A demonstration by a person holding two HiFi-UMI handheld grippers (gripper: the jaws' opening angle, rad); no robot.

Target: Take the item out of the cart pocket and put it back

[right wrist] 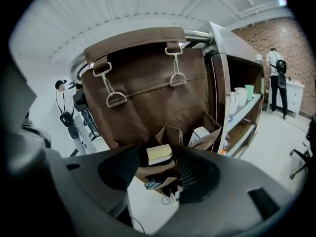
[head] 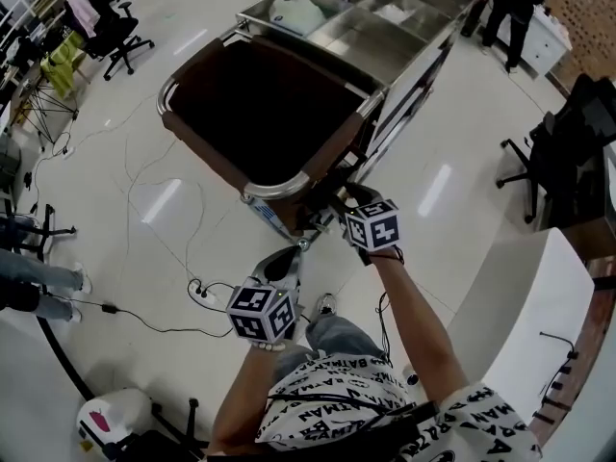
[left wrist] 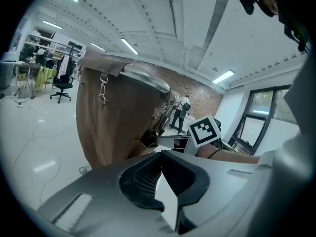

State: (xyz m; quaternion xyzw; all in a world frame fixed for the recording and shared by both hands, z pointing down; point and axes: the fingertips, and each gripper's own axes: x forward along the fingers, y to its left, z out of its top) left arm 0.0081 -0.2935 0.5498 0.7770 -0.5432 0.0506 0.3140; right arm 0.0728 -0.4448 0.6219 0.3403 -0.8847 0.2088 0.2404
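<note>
Brown woven fabric formed the large bag [right wrist: 148, 83] that hung from the rounded steel rail [right wrist: 197, 34] of the cart [head: 404, 56]. It was secured by straps and D-shaped metal clips [right wrist: 114, 99]. We found open-topped pockets of the same fabric low on the bag's face.

The item was a pale cream rectangular block [right wrist: 159, 153] with flat faces and square edges. It stood directly in front of a narrow upright pocket [right wrist: 170, 134]. Its lower part was hidden, so we could not tell which pocket it rested in. The dark ribbed fingers [right wrist: 197, 174] of the right gripper [right wrist: 159, 163] were pinching this block from both sides.

A wider pocket [right wrist: 213, 130] to the right held a tilted white box [right wrist: 200, 133].

The left gripper [left wrist: 165, 181] hung apart from the bag. Its dark ribbed fingers [left wrist: 140, 179] were spread a little, and a pale wedge of background showed through the gap.

In the head view, we saw both grippers above the glossy pale floor [head: 144, 200], the right one at the cart's near end.
</note>
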